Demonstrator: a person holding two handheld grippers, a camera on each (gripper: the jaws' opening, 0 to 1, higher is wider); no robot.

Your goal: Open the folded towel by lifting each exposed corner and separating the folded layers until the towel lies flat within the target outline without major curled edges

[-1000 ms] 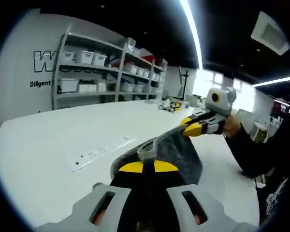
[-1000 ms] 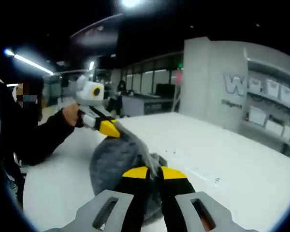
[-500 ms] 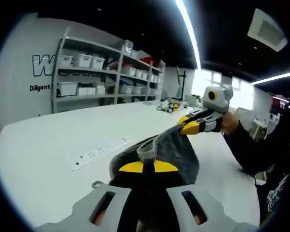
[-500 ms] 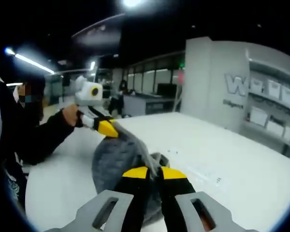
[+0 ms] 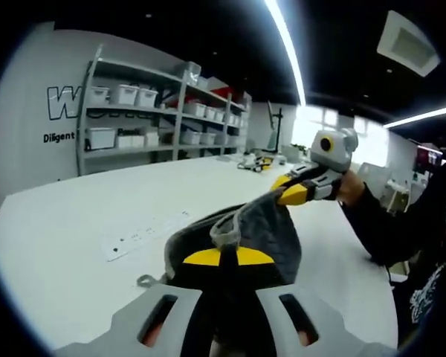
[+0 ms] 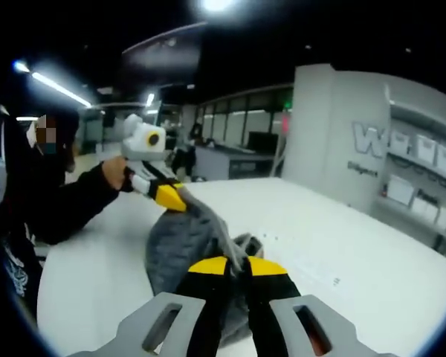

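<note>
One grey towel hangs bunched between two grippers above the white bench, lifted off its surface and sagging in the middle. The left gripper has its yellow-tipped jaws pressed together on a towel edge, and the right gripper is likewise clamped on the cloth with its jaws closed (each one also appears across the towel in the other's view, held by a hand in a dark sleeve). On the bench, beside the towel, lies a row of small printed marks; a cluster of small items sits toward the far edge. Beyond the bench stands one shelving rack with several rows of white bins, set against a wall bearing lettering. Nothing on the bench stands between the grippers and the towel.
</note>
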